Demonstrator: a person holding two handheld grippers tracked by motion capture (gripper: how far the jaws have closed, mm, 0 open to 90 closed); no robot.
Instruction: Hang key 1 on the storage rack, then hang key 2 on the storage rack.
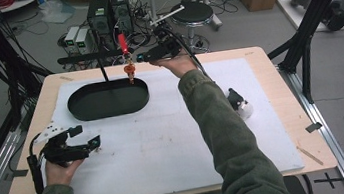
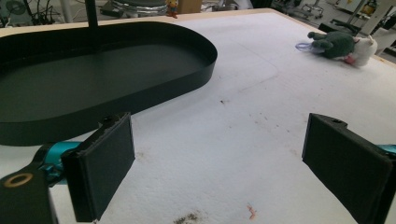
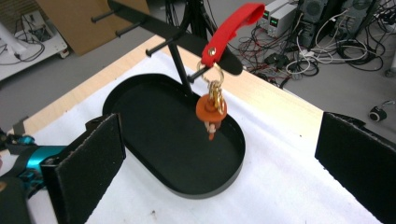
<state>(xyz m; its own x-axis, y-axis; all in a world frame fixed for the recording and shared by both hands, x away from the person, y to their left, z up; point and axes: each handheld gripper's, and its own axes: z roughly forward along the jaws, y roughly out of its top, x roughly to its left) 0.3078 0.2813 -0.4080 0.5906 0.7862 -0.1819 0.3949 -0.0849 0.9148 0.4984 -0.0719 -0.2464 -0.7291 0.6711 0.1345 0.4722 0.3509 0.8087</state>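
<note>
A keychain with a red strap (image 3: 235,21) and an orange charm (image 3: 211,110) hangs by its gold ring from a peg of a black stand (image 3: 180,63), above the far end of the black oval tray (image 3: 140,116). In the high view the charm (image 1: 129,70) dangles over the tray's (image 1: 80,105) back rim. My right gripper (image 1: 140,56) stands open just right of the keychain and holds nothing; in the right gripper view the right gripper (image 3: 224,163) has its jaws wide apart. Near the table's front left, my left gripper (image 1: 87,137) is open and empty, and the left gripper (image 2: 215,163) hovers low over the white mat.
A small grey and white plush toy (image 1: 239,104) lies on the white mat (image 1: 166,143) at the right, also seen as the plush toy (image 2: 338,44) far off. The person's right forearm (image 1: 213,117) crosses the table's middle. Black frame posts (image 1: 303,39) flank the table.
</note>
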